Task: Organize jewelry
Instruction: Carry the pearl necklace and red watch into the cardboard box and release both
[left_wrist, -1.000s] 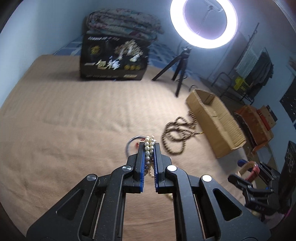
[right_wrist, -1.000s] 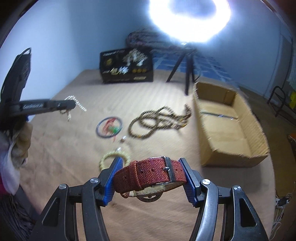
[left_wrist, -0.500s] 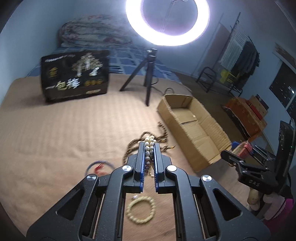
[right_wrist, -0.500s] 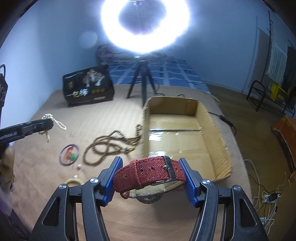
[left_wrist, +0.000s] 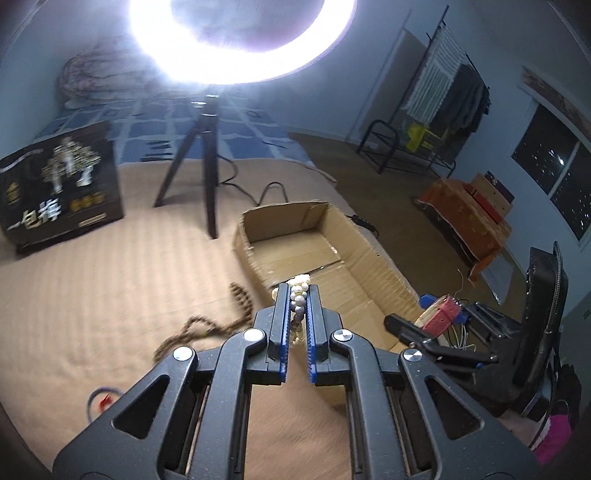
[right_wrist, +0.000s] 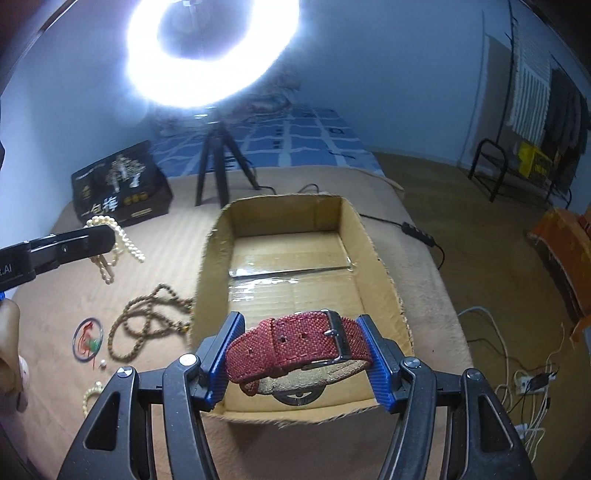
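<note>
My left gripper is shut on a pearl necklace and holds it in the air at the left wall of an open cardboard box. In the right wrist view the pearl necklace hangs from the left gripper. My right gripper is shut on a red strap watch, above the near end of the cardboard box. The right gripper with the watch also shows in the left wrist view.
On the tan bedspread left of the box lie a brown bead necklace, a thin ring bangle and a pale bead bracelet. A ring light tripod and a black printed box stand behind.
Both grippers have moved right toward the cardboard box with their loads. The watch has gone from in front of the box to above its near end. The pearl necklace has come to the box's left wall.
</note>
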